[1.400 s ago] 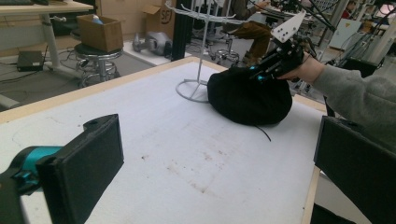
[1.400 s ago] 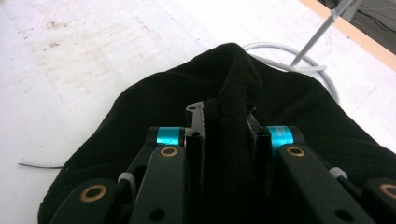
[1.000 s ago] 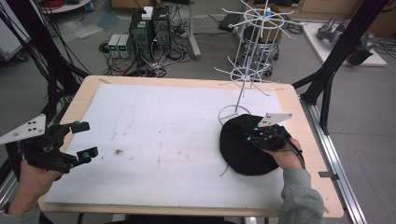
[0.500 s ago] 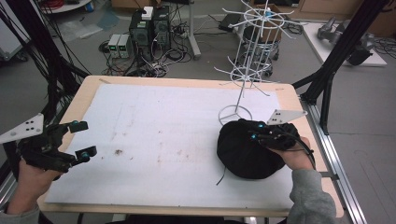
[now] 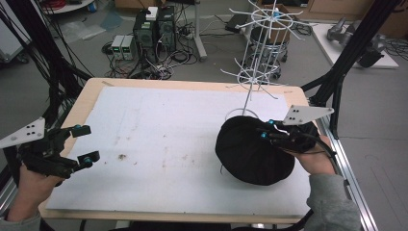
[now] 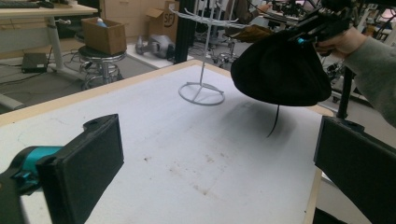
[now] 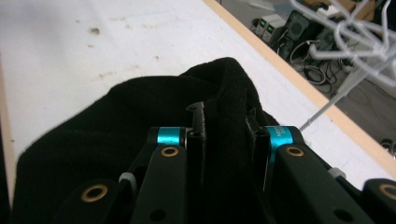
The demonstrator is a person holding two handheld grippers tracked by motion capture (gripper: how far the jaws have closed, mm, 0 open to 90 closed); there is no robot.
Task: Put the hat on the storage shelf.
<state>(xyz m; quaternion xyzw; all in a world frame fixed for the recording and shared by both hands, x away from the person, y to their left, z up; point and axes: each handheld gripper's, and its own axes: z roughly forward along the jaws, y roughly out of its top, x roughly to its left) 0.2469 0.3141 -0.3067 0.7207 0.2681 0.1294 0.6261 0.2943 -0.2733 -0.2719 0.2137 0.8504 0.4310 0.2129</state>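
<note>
Above the white table, right tongs point(image 5: 267, 130) pinch a soft black cap point(image 5: 250, 151); left tongs point(image 5: 85, 143) gape.

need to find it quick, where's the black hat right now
The black hat is at the right of the high view, pinched in the right gripper and lifted off the table, just in front of the white wire rack.

**Black cap held above the white mat**

The black cap point(image 6: 280, 70) hangs clear of the white mat point(image 6: 187, 140), gripped at its top by the right gripper point(image 6: 310, 30). Just beside the cap stands the white wire rack point(image 6: 201, 88). The left gripper point(image 6: 219, 163) has its jaws wide apart, with nothing between them.
</note>
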